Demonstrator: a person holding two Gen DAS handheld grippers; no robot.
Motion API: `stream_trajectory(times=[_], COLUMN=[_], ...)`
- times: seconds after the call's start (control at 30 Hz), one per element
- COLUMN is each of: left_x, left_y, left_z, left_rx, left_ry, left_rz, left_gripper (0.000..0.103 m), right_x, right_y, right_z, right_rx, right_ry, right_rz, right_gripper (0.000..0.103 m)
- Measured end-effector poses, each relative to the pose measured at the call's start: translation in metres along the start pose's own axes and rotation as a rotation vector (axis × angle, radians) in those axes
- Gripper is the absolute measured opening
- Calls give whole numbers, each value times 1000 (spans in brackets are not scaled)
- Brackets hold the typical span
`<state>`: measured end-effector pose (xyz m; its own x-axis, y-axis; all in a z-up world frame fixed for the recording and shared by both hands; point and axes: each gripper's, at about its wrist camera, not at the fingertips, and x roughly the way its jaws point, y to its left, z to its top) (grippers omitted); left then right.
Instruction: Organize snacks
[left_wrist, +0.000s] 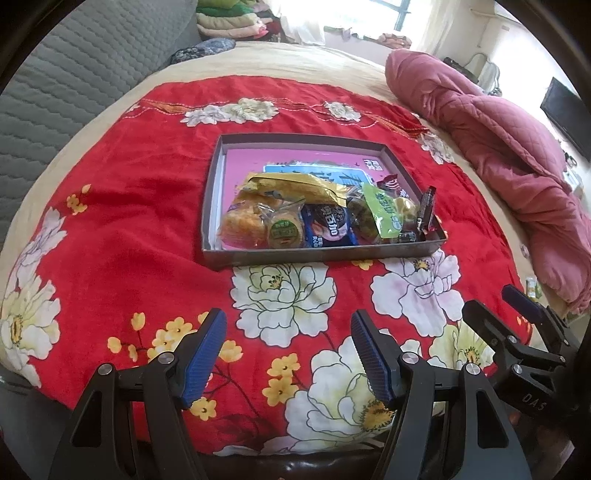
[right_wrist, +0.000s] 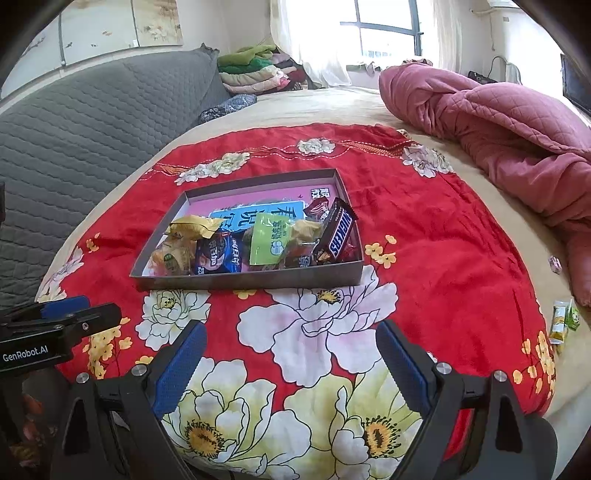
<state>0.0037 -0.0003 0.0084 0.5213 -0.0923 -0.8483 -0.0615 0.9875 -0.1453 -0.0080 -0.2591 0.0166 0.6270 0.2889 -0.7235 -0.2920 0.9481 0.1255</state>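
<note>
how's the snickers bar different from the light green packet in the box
The snickers bar has a dark brown wrapper with bold white lettering; the light green packet is pale green with a clear lower part. The bar is long and narrow, propped at a slant against the box's right wall; the packet is wider and flatter, leaning on other snacks nearer the middle. Both are sealed and sit at the box's near end, apart from both grippers.

We are seeing a red cloth (left_wrist: 140, 221) printed with white and yellow flowers, and a grey box (right_wrist: 258, 278) lined in pink. A gold wrapper (left_wrist: 295, 186), a lime-green packet (right_wrist: 267, 240) and a brown bar (right_wrist: 338, 230) are showing inside. Behind, a grey quilted cushion (right_wrist: 92, 125) and a rose-pink quilt (right_wrist: 498, 125) are lying.
</note>
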Motion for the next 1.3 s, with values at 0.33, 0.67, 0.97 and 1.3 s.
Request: stream_trajectory(times=[0.33,0.67,0.97,1.3], left_x=[2,2,2,1], left_y=[5,4,5,5], left_z=[1,1,1,1], left_rx=[-13,-12,-18,-15], left_ry=[2,1,3,6], left_rz=[14,28,46,57], left_gripper=[71,71,71,71], right_x=[1,2,2,3], right_y=[-6,-6,-5,-5], right_z=[1,0,0,0], right_rx=[19,11,9,7], right_ry=[-2,-1,0,2], right_rz=[-7,-6,-6,-9], right_gripper=[93,93,93,93])
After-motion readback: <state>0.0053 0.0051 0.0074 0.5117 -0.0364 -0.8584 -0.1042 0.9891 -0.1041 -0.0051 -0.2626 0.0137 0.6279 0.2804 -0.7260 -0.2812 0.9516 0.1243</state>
